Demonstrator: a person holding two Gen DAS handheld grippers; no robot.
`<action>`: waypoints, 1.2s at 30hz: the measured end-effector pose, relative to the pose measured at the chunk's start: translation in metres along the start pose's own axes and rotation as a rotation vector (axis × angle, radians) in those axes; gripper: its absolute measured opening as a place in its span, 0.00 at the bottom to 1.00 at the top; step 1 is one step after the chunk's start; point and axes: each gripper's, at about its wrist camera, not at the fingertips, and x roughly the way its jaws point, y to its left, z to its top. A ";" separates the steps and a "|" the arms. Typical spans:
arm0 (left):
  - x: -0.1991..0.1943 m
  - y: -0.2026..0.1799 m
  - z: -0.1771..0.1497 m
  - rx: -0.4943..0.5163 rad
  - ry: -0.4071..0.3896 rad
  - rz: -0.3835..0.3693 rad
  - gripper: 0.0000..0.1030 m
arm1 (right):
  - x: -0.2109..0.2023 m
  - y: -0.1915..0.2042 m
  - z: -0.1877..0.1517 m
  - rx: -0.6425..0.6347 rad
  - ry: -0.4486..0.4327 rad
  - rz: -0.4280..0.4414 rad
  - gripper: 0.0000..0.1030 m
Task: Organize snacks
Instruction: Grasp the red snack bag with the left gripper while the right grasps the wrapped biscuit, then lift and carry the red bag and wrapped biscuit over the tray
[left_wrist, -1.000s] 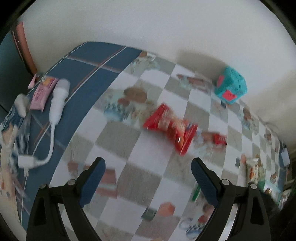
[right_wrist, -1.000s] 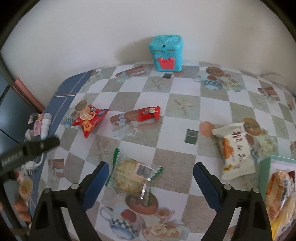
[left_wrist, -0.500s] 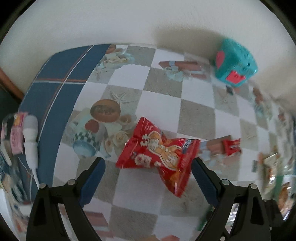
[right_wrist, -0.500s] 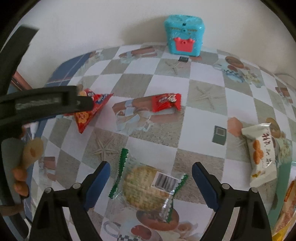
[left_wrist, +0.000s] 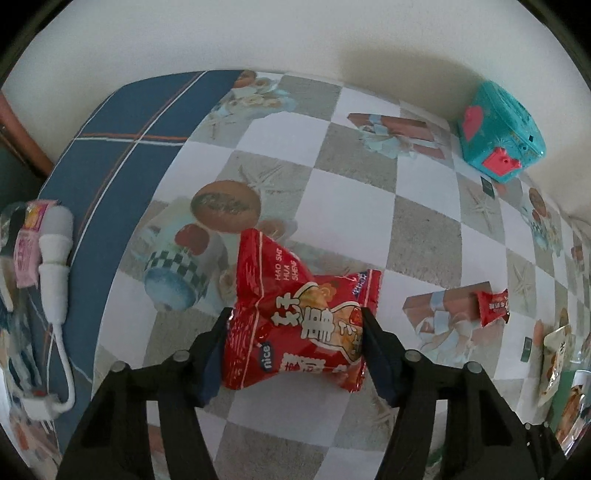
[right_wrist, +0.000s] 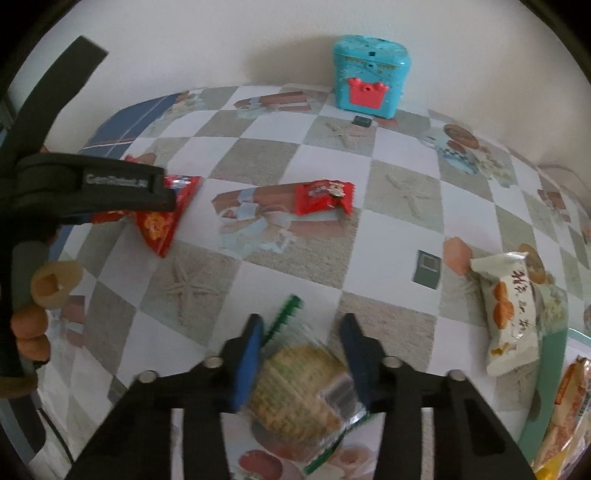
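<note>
Left gripper (left_wrist: 293, 325) fingers pinch red snack bag (left_wrist: 299, 325), lower centre: light, puffy, slick film; grip mid-body. Right gripper (right_wrist: 301, 336) fingers pinch round cracker pack (right_wrist: 299, 391), bottom centre: brittle, squeeze gently.

Red snack bag (left_wrist: 299, 325): glossy crinkled plastic film, catching light on its creases, near the table's left edge.
Round cracker pack (right_wrist: 301, 391): clear shiny plastic wrap with green crimped ends (blurred), at the table's near edge.
Small red packet (right_wrist: 324, 196): shiny foil-like wrapper, mid-table.
White snack pack (right_wrist: 508, 308): smooth, softly glossy plastic, toward the right edge.
Tablecloth (right_wrist: 399, 236): smooth printed sheet with a slight sheen, likely vinyl.
Teal box (right_wrist: 370, 75): hard, scuffed plastic, at the far edge by the wall.
Left gripper (left_wrist: 295, 341): matt black plastic, dark blue pads, metal screws.
Right gripper (right_wrist: 302, 350): same matt black plastic.
</note>
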 end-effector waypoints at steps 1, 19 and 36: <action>-0.002 0.001 -0.004 -0.001 -0.004 0.008 0.62 | -0.001 -0.002 -0.002 0.003 -0.001 0.001 0.35; -0.053 -0.005 -0.147 -0.332 0.018 0.017 0.60 | -0.032 -0.033 -0.059 0.117 0.038 0.029 0.18; -0.110 -0.065 -0.192 -0.349 -0.005 0.014 0.60 | -0.099 -0.071 -0.100 0.256 -0.024 0.141 0.14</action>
